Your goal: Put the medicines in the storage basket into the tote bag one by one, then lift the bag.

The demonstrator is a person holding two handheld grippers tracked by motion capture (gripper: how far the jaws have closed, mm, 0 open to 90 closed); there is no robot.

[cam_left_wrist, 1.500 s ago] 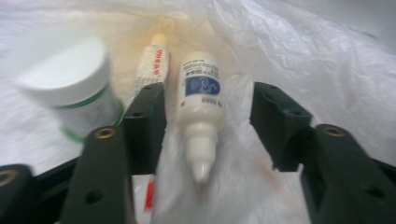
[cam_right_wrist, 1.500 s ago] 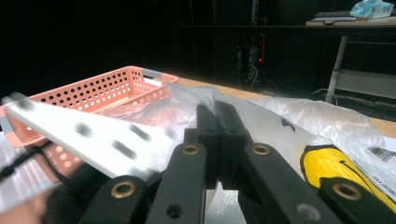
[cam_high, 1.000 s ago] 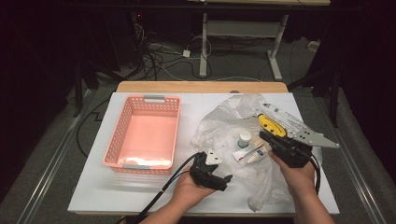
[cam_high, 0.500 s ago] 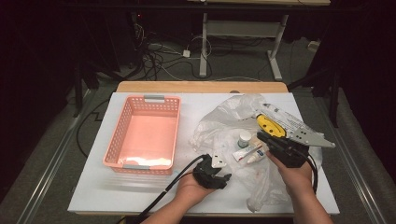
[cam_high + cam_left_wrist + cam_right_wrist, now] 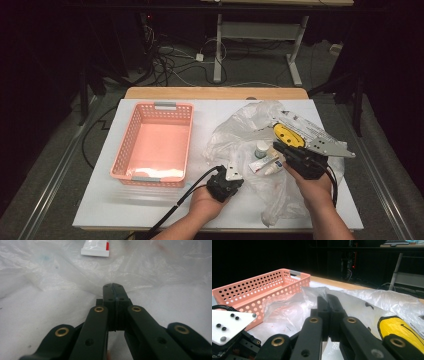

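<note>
Facing: tube (image 5: 264,163) just beyond left gripper (image 5: 226,183), long axis left-right
Nearer: right gripper (image 5: 300,159), touching bag (image 5: 250,125)
Jaws: both closed, empty

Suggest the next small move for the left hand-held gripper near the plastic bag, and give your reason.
Probably open the left hand-held gripper and ease it forward to pinch the clear plastic bag. Its jaws look pressed together with nothing between them, and the bag's wrinkled edge lies just ahead, with a white tube farther on.
</note>
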